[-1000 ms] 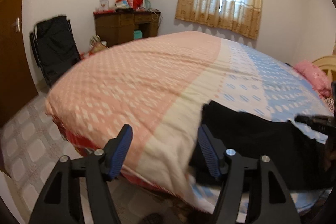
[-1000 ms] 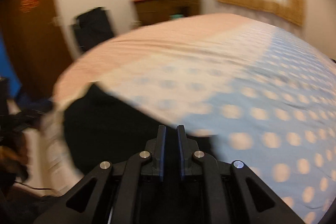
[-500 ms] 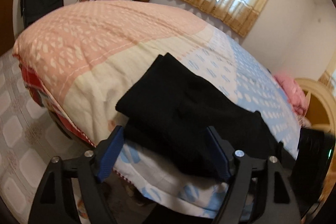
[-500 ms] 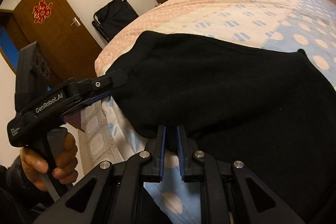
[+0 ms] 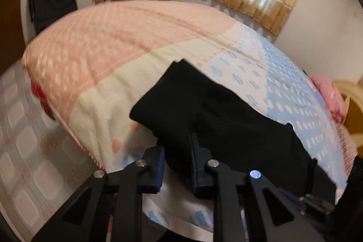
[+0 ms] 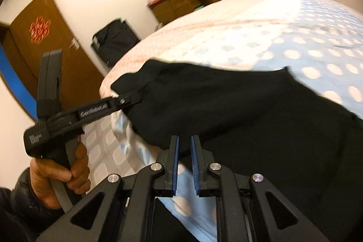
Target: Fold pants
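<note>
- Left wrist view: the black pants lie near the edge of the bed, already folded into a thick, short stack.
- My left tool has its fingers a bit apart around the near edge of the pants; I cannot tell if it pinches them.
- My right tool has a small gap and holds nothing.
- I think little is left, maybe one more fold or some smoothing.
</note>
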`<state>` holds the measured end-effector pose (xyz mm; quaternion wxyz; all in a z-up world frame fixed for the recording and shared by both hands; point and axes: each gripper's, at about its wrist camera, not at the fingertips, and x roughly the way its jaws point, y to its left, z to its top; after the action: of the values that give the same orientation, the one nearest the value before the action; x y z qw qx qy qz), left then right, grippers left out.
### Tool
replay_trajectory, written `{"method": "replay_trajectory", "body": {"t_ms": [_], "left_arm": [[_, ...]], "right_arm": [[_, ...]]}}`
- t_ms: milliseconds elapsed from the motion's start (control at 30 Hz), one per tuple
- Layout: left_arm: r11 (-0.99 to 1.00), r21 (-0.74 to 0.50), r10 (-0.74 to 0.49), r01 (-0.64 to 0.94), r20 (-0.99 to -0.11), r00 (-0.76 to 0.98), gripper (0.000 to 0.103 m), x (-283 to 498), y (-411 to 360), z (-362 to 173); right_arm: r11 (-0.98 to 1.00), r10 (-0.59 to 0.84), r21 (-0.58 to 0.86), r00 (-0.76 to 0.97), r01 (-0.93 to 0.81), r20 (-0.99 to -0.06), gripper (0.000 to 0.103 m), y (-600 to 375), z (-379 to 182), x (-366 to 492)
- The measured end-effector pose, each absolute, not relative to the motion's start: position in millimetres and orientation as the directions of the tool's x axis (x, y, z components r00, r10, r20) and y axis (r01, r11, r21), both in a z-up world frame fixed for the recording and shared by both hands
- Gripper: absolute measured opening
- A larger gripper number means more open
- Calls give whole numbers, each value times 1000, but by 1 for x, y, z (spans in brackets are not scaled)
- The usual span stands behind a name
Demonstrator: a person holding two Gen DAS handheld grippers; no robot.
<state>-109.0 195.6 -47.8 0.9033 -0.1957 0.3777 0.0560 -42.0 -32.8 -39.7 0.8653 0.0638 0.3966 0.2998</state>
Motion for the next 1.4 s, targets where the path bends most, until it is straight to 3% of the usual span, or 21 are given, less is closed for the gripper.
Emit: {"method": "replay_trajectory", "body": {"t_ms": [300,567,800,1200,1233,1300,1367,1400], "left_arm": [[958,-265,-78,-109,-606,791,19,-103,171,-6],[946,-248,-305,210,-454,837,19,-111,103,19],[880,-178,-472,440,-428,771,19,-123,36,17],[763,-38,-571,645,-507,645,19,-145,-38,-16],[749,-18,-575,662,-515,636,19,-148,-43,-20],[731,24,-569,682,-531,629,19,-152,-50,-29],[722,52,-561,689,-539,629,19,-153,-52,-33],[721,64,-558,690,-537,633,19,-154,-55,-35]], "right_arm": [[878,472,373,667,-299,-577,11,-106,-16,-54],[915,336,387,739,-110,-584,11,-177,-17,-72],[886,305,463,755,-2,-581,11,-223,-27,-86],[718,412,696,784,34,-464,12,-280,-43,-101],[701,426,712,785,28,-450,13,-282,-44,-103],[667,454,745,788,7,-415,29,-285,-45,-104],[641,460,767,795,11,-396,60,-288,-46,-104],[624,467,782,799,7,-379,65,-290,-47,-105]]}}
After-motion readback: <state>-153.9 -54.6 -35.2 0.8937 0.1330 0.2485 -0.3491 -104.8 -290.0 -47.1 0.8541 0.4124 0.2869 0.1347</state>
